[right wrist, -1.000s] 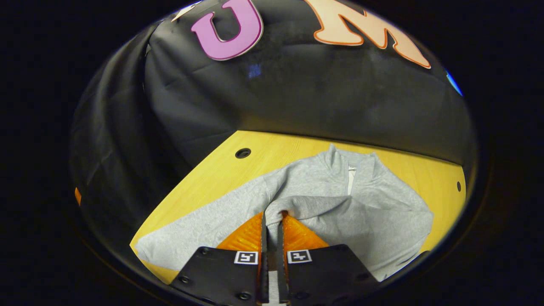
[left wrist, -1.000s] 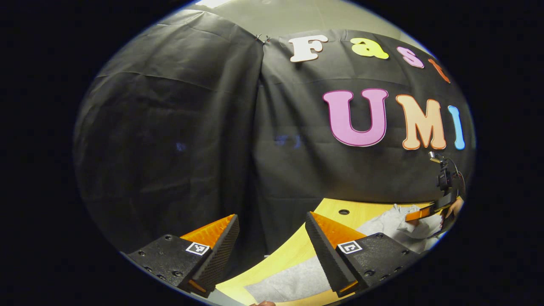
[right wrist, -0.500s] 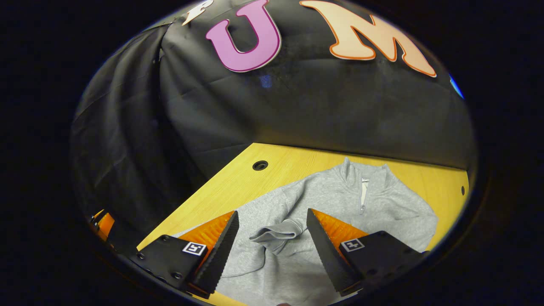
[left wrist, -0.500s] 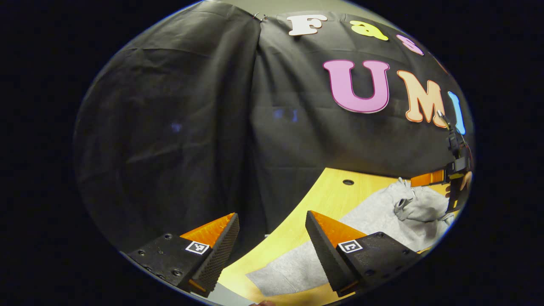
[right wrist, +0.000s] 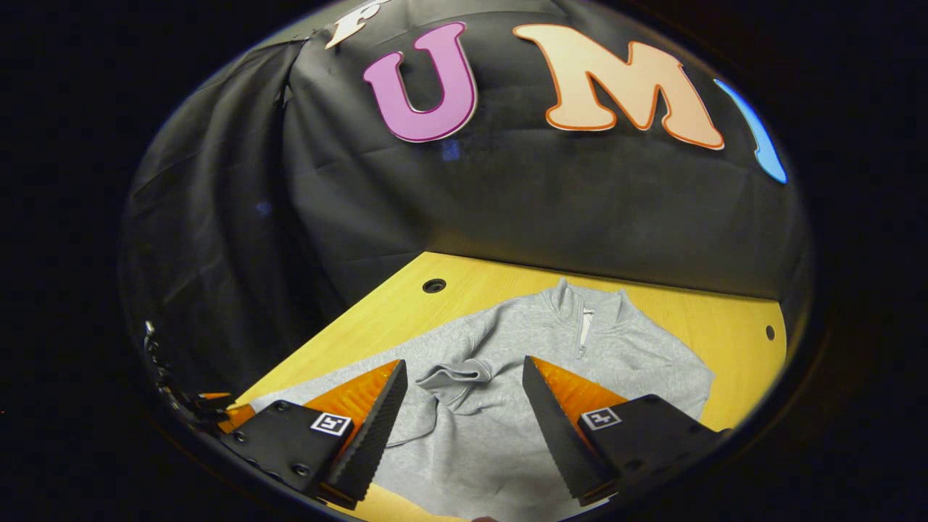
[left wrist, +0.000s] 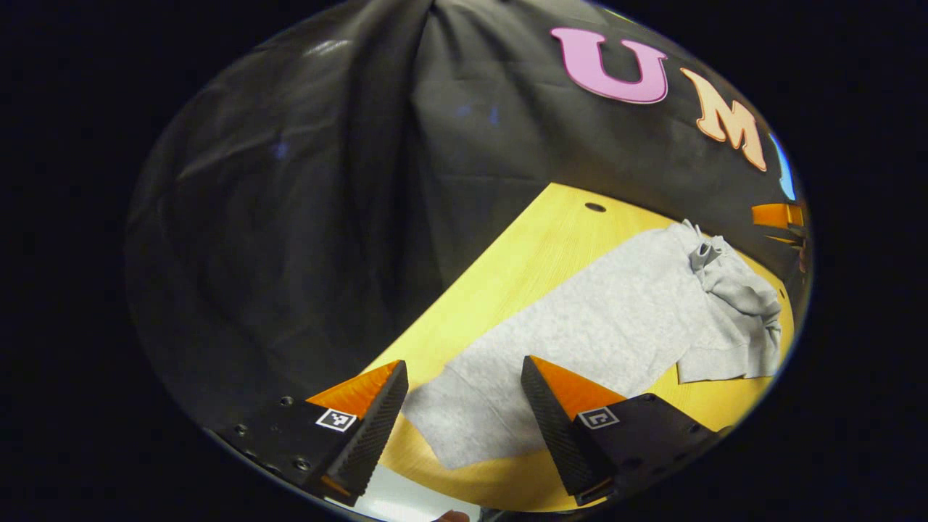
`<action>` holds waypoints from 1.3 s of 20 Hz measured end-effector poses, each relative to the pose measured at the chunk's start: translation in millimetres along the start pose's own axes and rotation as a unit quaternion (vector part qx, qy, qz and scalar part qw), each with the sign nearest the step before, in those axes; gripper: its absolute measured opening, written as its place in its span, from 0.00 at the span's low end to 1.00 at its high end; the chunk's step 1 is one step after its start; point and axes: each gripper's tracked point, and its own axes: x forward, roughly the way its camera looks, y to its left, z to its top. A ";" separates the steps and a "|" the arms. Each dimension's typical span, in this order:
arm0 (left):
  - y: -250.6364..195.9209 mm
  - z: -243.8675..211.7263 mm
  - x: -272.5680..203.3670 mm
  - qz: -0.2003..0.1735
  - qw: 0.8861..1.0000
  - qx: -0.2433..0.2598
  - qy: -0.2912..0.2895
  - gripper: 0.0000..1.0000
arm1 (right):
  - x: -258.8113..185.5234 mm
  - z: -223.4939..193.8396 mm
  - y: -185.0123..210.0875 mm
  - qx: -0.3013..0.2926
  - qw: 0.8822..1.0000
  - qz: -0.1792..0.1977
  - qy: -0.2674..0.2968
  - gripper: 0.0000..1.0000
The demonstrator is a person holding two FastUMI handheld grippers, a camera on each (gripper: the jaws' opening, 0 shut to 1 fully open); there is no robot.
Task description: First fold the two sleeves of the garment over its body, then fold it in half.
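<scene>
Both grippers we hold gape empty: left gripper [left wrist: 464,377] above the grey sweatshirt's [left wrist: 609,326] outstretched sleeve [left wrist: 471,420]; right gripper [right wrist: 464,377] over the folded cuff [right wrist: 453,375].

Yellow wooden table [right wrist: 500,283] — round holes [right wrist: 434,286] near its far edge — black cloth wall [right wrist: 551,196] behind.

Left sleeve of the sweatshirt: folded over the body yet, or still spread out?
Spread. The left sleeve lies flat on the table, stretched away from the sweatshirt; only the right sleeve's cuff lies folded over the body.
</scene>
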 end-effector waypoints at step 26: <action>-40.2 29.9 25.7 -0.014 0.997 -0.060 0.047 0.00 | -115.0 15.2 -94.6 0.069 0.992 -0.086 -0.067 0.98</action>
